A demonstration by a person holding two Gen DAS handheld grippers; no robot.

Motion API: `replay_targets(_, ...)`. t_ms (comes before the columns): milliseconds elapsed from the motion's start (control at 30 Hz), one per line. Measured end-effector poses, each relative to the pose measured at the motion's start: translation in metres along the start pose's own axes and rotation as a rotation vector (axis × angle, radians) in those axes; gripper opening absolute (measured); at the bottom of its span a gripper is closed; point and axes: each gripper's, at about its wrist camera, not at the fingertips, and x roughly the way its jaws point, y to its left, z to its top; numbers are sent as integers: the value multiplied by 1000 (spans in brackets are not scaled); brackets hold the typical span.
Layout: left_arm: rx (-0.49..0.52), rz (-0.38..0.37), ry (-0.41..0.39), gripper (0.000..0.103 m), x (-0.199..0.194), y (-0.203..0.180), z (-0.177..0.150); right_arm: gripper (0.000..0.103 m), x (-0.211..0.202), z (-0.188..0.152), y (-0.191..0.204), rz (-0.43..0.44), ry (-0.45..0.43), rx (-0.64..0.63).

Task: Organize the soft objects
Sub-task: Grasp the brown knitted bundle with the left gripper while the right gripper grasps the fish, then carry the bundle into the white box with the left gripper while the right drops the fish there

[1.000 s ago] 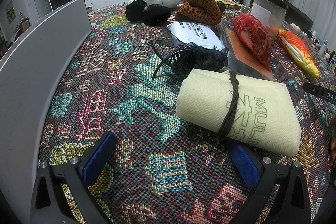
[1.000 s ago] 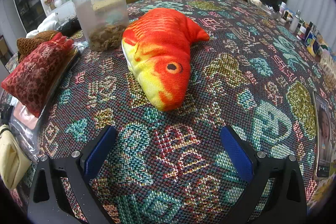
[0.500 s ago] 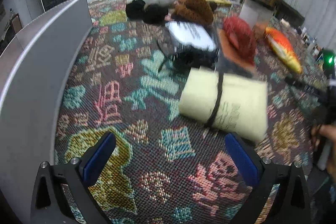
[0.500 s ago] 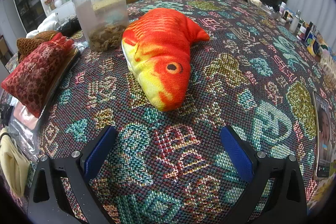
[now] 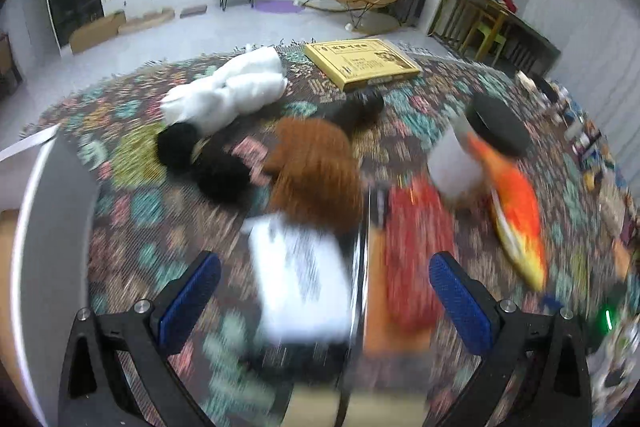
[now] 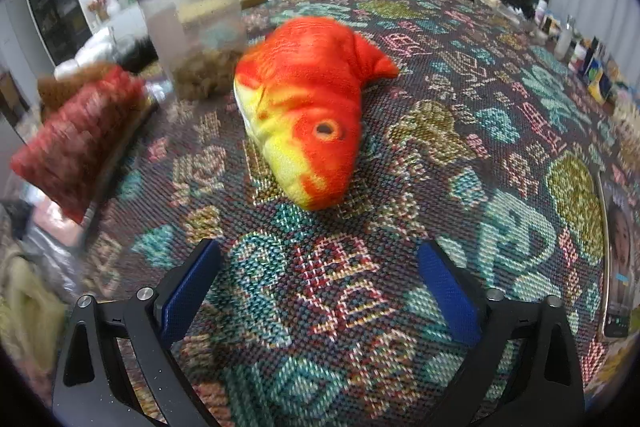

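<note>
Looking at your right gripper (image 6: 318, 287), its jaws are spread wide and empty, with the plush fish (image 6: 306, 107) lying on the woven cloth (image 6: 460, 155) just ahead. It looks light and squishy, so pinch across the fat middle, not the tail. Your left gripper (image 5: 324, 299) is open too, holding nothing.

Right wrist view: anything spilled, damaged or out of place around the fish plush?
Nothing stands out. The fish plush lies intact on the patterned cloth, the clear container stands upright behind it with nothing spilled, and the right hand-held gripper is open and empty.
</note>
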Motion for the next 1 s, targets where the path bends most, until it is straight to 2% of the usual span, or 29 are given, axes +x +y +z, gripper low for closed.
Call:
replay_targets(67,-44,7,14,103,23,3,22,99,-20,11,-11,69,-97,57)
replay_targets(133,-94,32,47,103,49,8,37,99,-23,38,-11,83,-125,52)
replay_targets(200,-128,60,85,103,71,11,46,99,-9,67,-4,93,-84,25)
replay_targets(300,-87,80,126,100,91,5,50,98,36,106,10,86,31,-50)
replay_targets(333,-69,85,132,77,93,3,51,97,55,113,13,78,90,-77)
replay_targets(367,-49,74,138,60,94,2,51,94,77,117,9,77,160,-76)
replay_targets(400,-58,64,137,59,92,3,51,60,83,117,5,90,175,-58)
replay_targets(433,-70,53,121,57,87,4,51,34,83,117,0,116,162,-36)
replay_targets(567,-86,-49,34,55,46,8,47,31,47,113,-4,129,25,6)
replay_targets(733,-80,-143,-51,56,-33,16,24,31,-6,121,0,145,-132,3)
replay_targets(900,-87,-175,-111,56,-121,49,-20,31,-76,131,35,202,-248,-89)
replay_targets(1000,-105,-129,-152,56,-174,84,-53,31,-121,123,84,297,-281,-177)
